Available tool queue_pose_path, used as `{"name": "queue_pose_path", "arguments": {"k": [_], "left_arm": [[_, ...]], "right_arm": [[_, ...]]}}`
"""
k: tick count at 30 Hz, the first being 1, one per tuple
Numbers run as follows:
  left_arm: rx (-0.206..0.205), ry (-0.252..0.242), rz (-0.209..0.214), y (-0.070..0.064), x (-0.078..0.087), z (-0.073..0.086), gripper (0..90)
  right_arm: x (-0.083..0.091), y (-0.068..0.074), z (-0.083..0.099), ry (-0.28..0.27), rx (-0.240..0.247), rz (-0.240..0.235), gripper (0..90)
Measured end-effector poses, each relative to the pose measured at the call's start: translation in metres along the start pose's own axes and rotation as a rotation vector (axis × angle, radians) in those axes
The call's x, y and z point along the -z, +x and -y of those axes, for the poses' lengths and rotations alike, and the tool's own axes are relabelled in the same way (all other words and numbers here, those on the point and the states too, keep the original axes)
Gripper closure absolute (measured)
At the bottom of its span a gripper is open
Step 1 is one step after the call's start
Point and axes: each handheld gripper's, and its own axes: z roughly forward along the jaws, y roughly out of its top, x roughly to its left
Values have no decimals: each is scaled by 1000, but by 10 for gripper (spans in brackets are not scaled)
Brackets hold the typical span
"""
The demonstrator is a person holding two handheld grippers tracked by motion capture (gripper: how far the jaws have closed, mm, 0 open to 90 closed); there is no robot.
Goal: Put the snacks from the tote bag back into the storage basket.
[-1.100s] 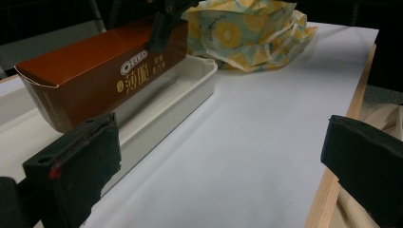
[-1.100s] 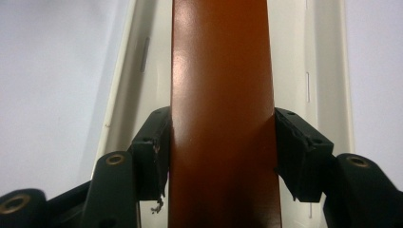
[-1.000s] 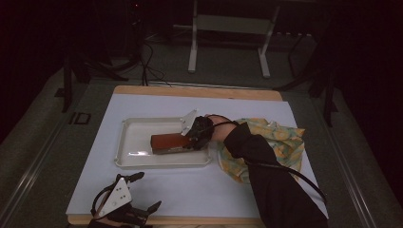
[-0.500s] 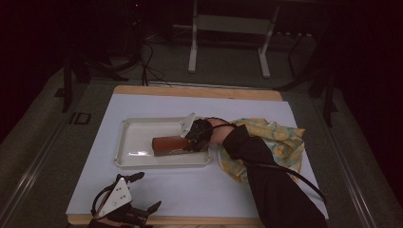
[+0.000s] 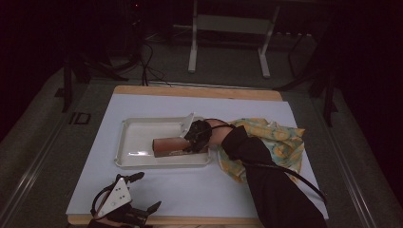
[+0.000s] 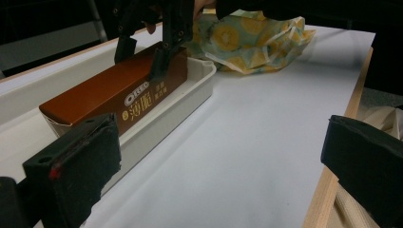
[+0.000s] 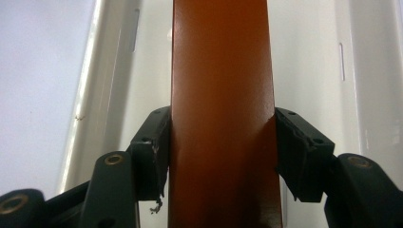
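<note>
From the high view, I see my right gripper (image 5: 192, 137) in the middle of the frame, holding the brown box (image 5: 169, 146). The box sits inside the white tray (image 5: 138, 137). A yellow cloth (image 5: 280, 142) lies to the right of the tray. My left gripper (image 5: 124, 202) rests at the bottom left, jaws spread wide, holding nothing.

In the left gripper view, the box (image 6: 114, 92) lies in the tray (image 6: 180, 111) at the upper left, with the right gripper (image 6: 145, 59) pinching its far end. The cloth (image 6: 252, 40) is at the top.

In the right gripper view, the box (image 7: 221, 114) runs up the middle, squeezed between both jaws, with the tray (image 7: 309, 71) beneath.
</note>
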Motion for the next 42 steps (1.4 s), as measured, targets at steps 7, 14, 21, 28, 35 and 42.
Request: {"name": "queue_pose_path", "arguments": {"k": [7,14,21,28,35,42], "left_arm": [[1,0,1,0,0,0,0],[1,1,1,0,0,0,0],[-2,2,-1,0,-1,-1,0],[-2,4,-3,0,-1,-1,0],[-3,8,-1,0,-1,-1,0],[-2,9,-2,0,-2,-1,0]], "right_arm": [[0,1,-2,15,-4,3,385],[11,-1,-4,-1,-20,7,378],[31,2,-6,-26,-46,11,381],[44,6,-3,-17,-61,32,381],[63,8,0,-8,-100,64,266],[75,6,7,-10,-147,78,136]]}}
